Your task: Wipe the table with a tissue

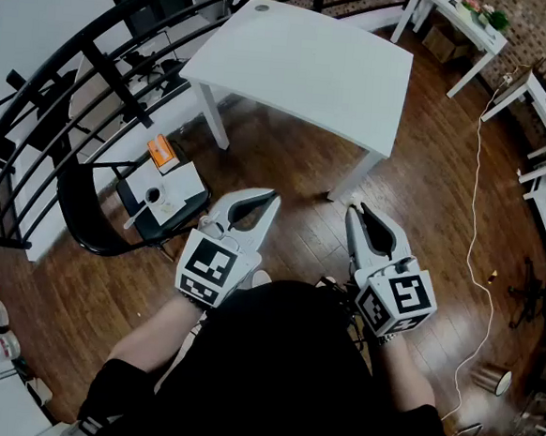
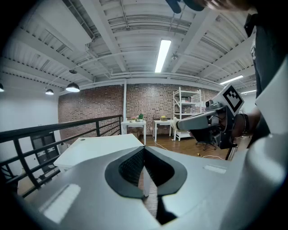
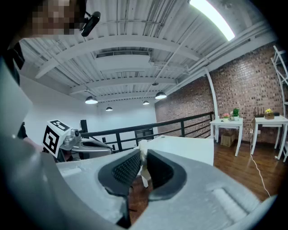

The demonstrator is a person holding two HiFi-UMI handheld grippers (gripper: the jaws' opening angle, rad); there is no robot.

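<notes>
Tissue [image 3: 143,166], a small white scrap, is pinched between the clenched jaws of the right gripper [image 1: 353,210] and pokes out a little past their tips. It hangs in the air over the wooden floor [image 1: 427,177], well apart from the white bench [image 1: 304,64], which stands at 12 o'clock from both grippers with its top bare. The left gripper [image 1: 276,195], just beside the right at its 9 o'clock, has its jaws closed tip to tip and nothing gripped between the pads. A black chair [image 1: 76,211] stands at 9 o'clock beside a curved black railing [image 1: 79,56]. A white cable [image 1: 474,181] trails across the floor at 3 o'clock, and more white tables [image 1: 458,15] stand at 1 o'clock against a brick wall.
</notes>
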